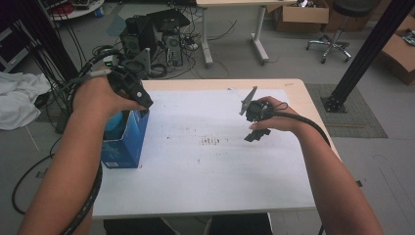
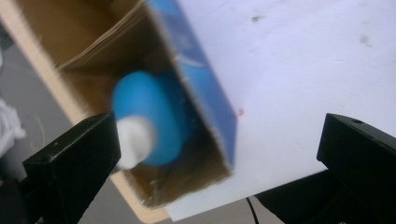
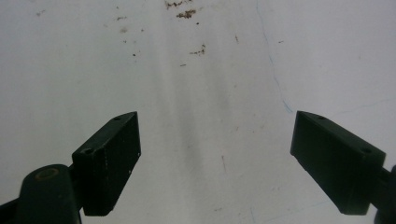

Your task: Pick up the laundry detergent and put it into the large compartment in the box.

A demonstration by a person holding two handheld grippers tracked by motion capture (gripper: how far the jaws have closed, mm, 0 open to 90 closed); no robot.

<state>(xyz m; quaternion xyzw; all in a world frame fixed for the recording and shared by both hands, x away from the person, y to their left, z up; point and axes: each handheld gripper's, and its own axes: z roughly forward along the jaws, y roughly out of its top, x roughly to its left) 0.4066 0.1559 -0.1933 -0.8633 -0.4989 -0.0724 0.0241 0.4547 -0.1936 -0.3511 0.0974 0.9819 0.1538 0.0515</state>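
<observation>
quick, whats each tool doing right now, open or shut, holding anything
left tool: open, holding nothing, above the blue bottle in the blue box.
right tool: open, holding nothing, over the white sheet.

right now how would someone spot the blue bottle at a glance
Start at the white-topped table and go to its left edge, where an open blue carton stands under the left claw. The blue bottle sits inside it, rounded, with a white cap.
</observation>
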